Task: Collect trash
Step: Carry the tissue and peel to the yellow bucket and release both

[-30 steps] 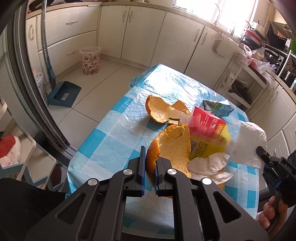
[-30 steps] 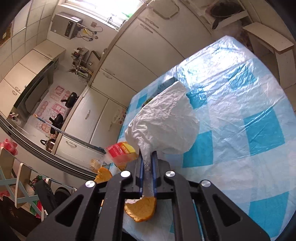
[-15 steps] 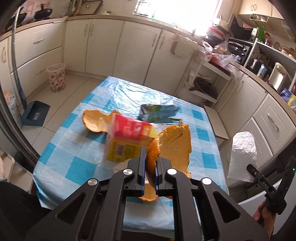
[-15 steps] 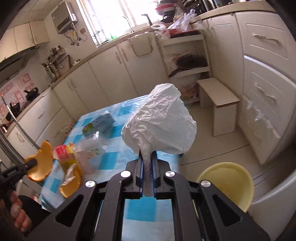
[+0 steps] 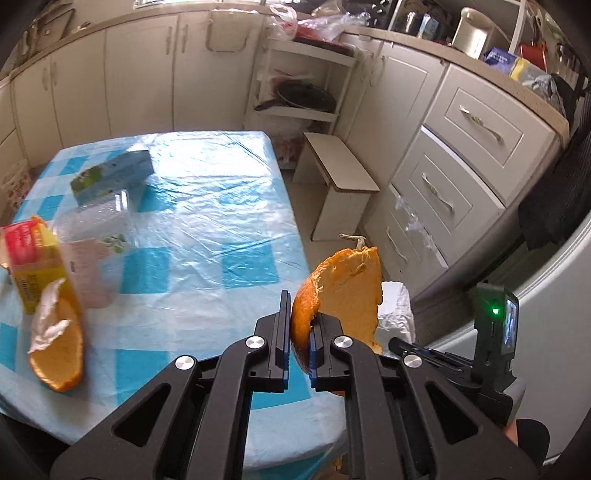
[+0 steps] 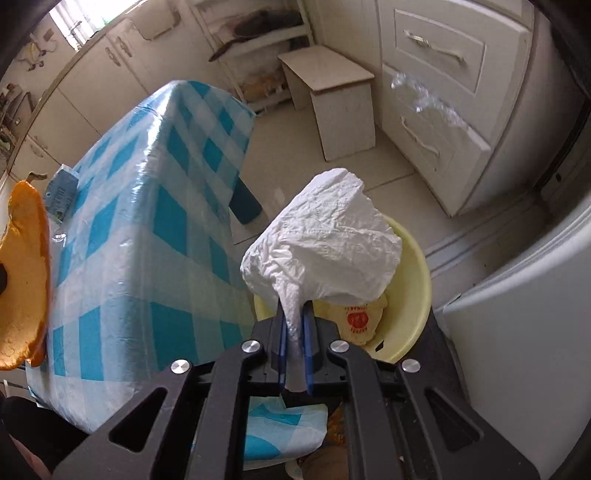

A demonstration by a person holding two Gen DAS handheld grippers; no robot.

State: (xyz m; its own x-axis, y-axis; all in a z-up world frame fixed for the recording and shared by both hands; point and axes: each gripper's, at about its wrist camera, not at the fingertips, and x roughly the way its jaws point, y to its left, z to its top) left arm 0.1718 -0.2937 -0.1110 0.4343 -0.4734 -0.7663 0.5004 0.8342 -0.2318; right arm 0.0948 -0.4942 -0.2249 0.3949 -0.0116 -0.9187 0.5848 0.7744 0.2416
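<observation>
Right wrist view: the right hand-held gripper (image 6: 295, 332) pinches a crumpled tissue (image 6: 325, 240) right above the yellow bin (image 6: 417, 266) beside the surface (image 6: 147, 229). The left hand-held gripper (image 5: 297, 347) is clamped on an orange peel (image 5: 343, 288) just past the surface's edge, near the bin but not over it. Released now, the light tissue could drift outside the rim, and the peel would likely hit the floor

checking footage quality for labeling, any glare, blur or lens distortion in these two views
Left wrist view: strong sheen on the plastic-covered checkered tablecloth, the red and yellow carton at the left edge is soft, and the cabinets bow from the fisheye. Right wrist view: the window is blown out, the crumpled white tissue is sharp, and the orange peel at the left edge is smeared.
</observation>
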